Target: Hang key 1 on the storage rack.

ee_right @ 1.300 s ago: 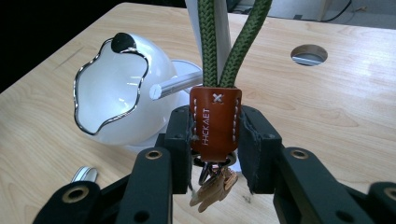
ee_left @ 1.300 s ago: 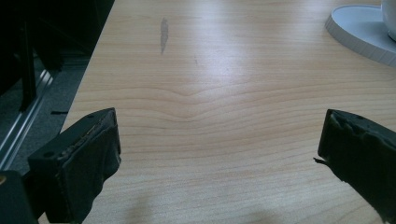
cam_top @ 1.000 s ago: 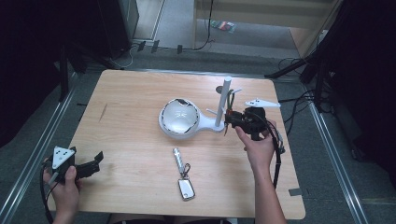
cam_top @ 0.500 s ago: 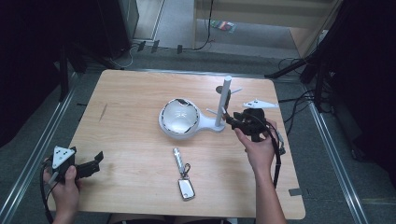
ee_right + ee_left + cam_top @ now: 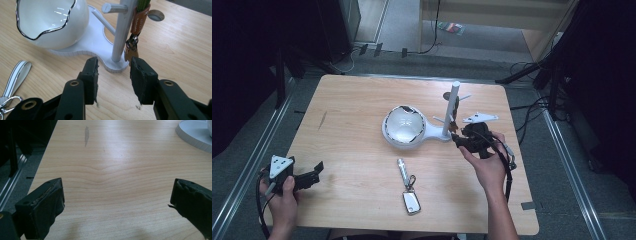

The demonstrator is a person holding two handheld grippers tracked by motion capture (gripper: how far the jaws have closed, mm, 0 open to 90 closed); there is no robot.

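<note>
Right gripper [image 5: 113, 75] sits loose with nothing between its jaws, so the key strap [image 5: 140, 17] just ahead hangs from the stand [image 5: 122, 32] by itself. Left gripper [image 5: 117, 202] gapes wide, parked.

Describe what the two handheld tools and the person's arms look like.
Both tools, left tool and right tool, are black with two blocky jaws whose dark pads look worn and frayed. Round screw holes mark the jaw arms. Each carries a grey three-cornered plate on top and trails a black cable. The forearms are bare, with no sleeves in sight.
</note>
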